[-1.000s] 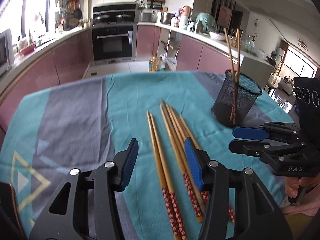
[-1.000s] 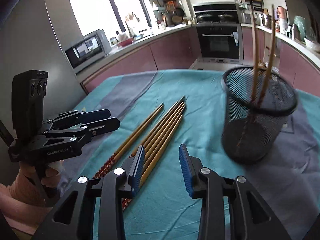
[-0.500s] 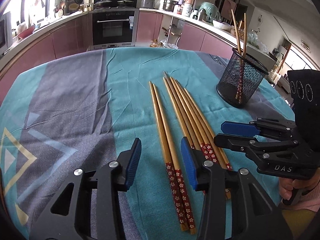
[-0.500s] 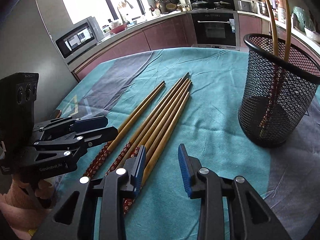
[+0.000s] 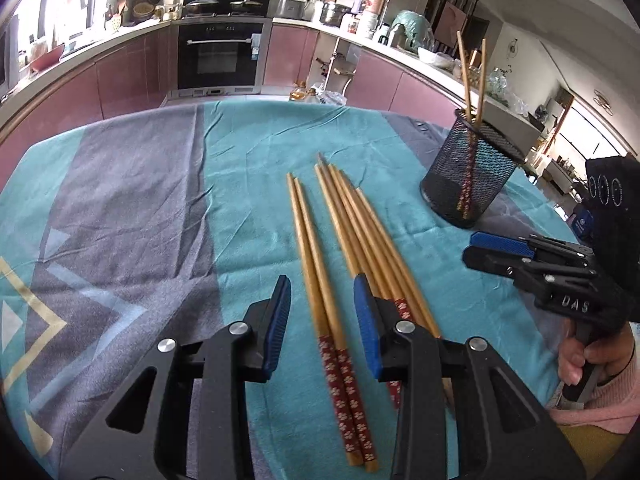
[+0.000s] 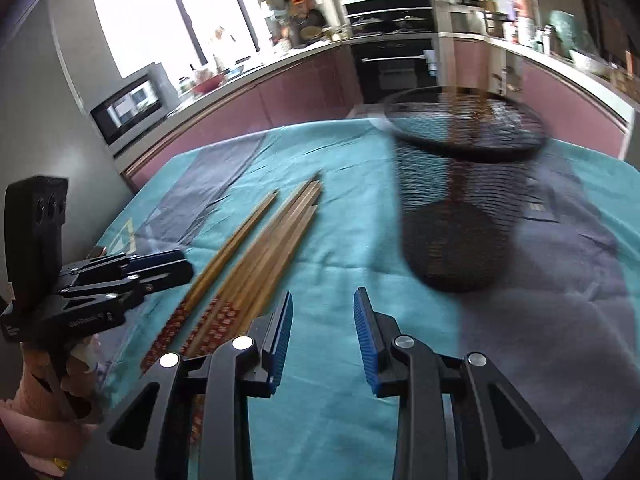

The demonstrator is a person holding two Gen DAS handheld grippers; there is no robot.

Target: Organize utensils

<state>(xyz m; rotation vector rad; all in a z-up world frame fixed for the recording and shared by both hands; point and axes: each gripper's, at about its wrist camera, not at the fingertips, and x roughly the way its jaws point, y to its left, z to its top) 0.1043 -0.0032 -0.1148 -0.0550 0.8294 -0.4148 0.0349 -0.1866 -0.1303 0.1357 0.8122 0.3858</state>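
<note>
The left tongs (image 5: 322, 320) are closing astride a chopstick pair (image 5: 320, 280), unpinched, for the holder (image 5: 472, 176); the right tongs (image 6: 322, 336) hang half-open, empty.

I am in a home kitchen: black built-in oven (image 5: 218, 54), mauve cabinet fronts (image 5: 120, 76), a cluttered white worktop (image 5: 384, 46), silver microwave (image 6: 130, 108).

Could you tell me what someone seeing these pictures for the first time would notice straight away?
First, the row of long wooden chopsticks with red flowered ends lying side by side on the teal and grey tablecloth. The left gripper, its jaws closing, straddles the two leftmost without pressing them. To the right stands a black wire-mesh cup holding two more upright chopsticks, with the empty right gripper beside the row.
</note>
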